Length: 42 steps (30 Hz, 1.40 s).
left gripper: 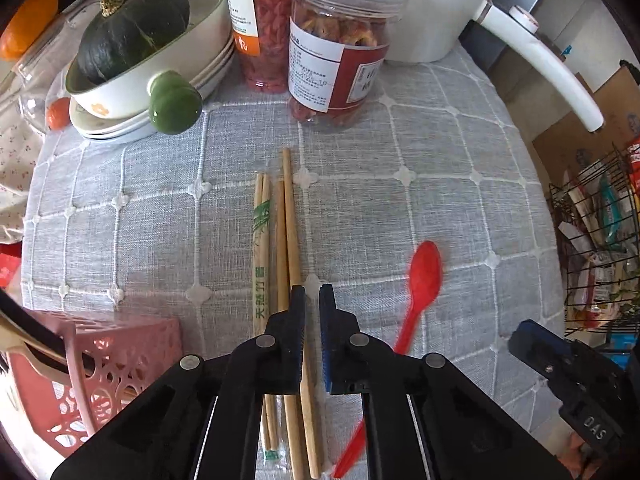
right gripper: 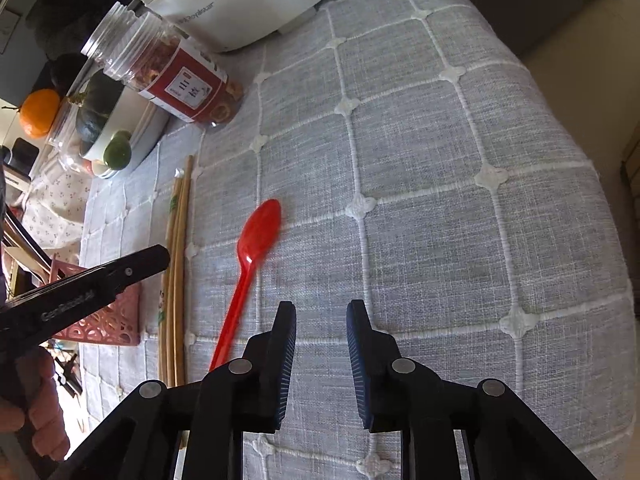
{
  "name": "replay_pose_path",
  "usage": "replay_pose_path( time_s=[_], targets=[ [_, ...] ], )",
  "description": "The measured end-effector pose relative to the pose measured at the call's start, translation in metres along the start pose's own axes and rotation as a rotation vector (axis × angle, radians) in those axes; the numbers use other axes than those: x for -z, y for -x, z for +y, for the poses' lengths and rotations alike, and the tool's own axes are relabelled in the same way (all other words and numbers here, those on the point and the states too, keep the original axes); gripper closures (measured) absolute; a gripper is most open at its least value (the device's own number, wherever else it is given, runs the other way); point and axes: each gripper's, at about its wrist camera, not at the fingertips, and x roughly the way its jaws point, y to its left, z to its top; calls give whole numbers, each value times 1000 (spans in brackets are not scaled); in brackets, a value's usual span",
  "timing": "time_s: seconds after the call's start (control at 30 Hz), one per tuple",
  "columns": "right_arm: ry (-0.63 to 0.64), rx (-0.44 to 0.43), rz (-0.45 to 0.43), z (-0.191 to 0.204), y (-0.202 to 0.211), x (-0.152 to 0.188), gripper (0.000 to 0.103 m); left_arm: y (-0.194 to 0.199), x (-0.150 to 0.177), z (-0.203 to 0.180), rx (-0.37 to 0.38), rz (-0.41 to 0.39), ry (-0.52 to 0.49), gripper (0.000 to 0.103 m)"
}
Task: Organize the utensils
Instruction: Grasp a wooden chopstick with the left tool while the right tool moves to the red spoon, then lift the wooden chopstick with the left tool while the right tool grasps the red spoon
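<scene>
On the grey cloth (left gripper: 400, 208), chopsticks (left gripper: 290, 224) between left gripper (left gripper: 312, 300) pads.

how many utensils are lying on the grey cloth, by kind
bare wooden chopsticks: 2
wrapped pair of bamboo chopsticks: 1
red plastic spoon: 1
total: 4

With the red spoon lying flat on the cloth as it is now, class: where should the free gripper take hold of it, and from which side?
Grip the red spoon on its straight handle, below the bowl, coming down from above with the fingers across it. The handle is narrow and lies flat, clear of the chopsticks; the rounded bowl would likely slip. The right gripper is open and nearest.
</scene>
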Motion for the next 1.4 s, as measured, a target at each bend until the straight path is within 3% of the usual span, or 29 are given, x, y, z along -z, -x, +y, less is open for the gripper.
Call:
replay_pose_path(
  time_s=[0.4, 0.57, 0.8, 1.03, 1.23, 1.4],
  targets=[
    [-15, 5, 6, -8, -3, -4, 79, -27, -17, 1, -44, 39, 12, 95],
    [-4, 15, 14, -3, -9, -3, 79, -27, -17, -3, -58, 12, -23, 96],
    [22, 39, 5, 11, -13, -4, 73, 28, 11, -13, -5, -134, -129, 97],
    [80, 67, 8, 39, -25, -4, 65, 105, 67, 0, 94, -290, -185, 97],
    [151, 123, 21, 73, -47, -7, 60, 155, 117, 38, 137, -427, -167, 97],
    [210, 201, 3, 94, -63, -11, 55, 164, 137, 75, 151, -506, -102, 97]
  ],
)
